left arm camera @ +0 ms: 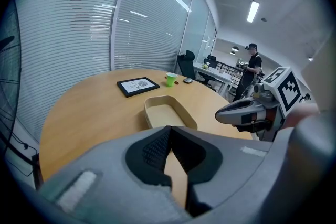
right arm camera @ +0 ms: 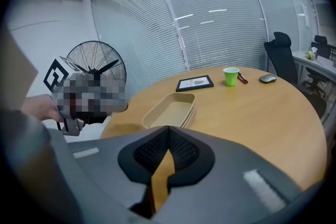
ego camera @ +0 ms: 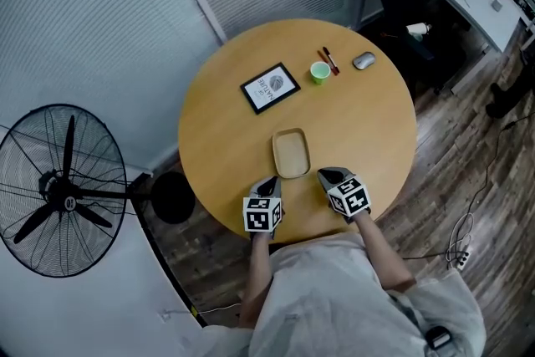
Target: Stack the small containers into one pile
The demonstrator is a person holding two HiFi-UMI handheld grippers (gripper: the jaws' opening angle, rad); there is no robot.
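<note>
Head view: looks done, with containers [ego camera: 291, 153] nested in one pile on tabletop [ego camera: 226, 134], just ahead of left gripper [ego camera: 269, 183] and right gripper [ego camera: 328, 176]. Left gripper view: pinched closed, holding nothing. Right gripper view: likewise closed and empty; shows stacked rims, no stray container seen.

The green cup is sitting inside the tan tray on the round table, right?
No. The green cup stands on the round table itself, well apart from the tan tray, beside the pens. The head view shows it.
</note>
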